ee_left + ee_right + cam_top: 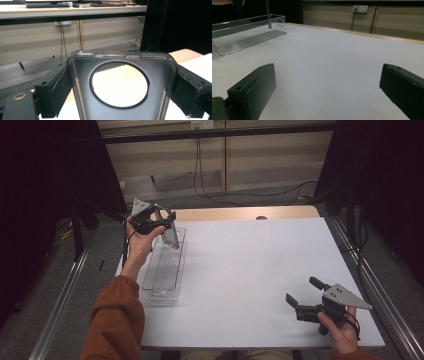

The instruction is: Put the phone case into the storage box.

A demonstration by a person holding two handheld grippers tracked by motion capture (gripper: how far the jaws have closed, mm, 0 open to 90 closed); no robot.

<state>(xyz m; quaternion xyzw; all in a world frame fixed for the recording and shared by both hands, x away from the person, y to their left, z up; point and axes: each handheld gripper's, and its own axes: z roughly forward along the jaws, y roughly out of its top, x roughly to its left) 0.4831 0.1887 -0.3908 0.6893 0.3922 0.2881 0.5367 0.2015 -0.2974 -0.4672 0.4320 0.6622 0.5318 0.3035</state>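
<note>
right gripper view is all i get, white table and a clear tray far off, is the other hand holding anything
Observer: Yes, the left tongs are shut on a clear phone case with a round cutout.
Operator: where is it, over the tray
Observer: Above the far end of the clear tray, at the table's left edge, lifted in the high view.
Operator: and my tongs
Observer: The right tongs are open, near the table's front right corner.

Rust-orange sleeve (112, 320), 2 black tools w/ grey triangular plates (347, 295).
</note>
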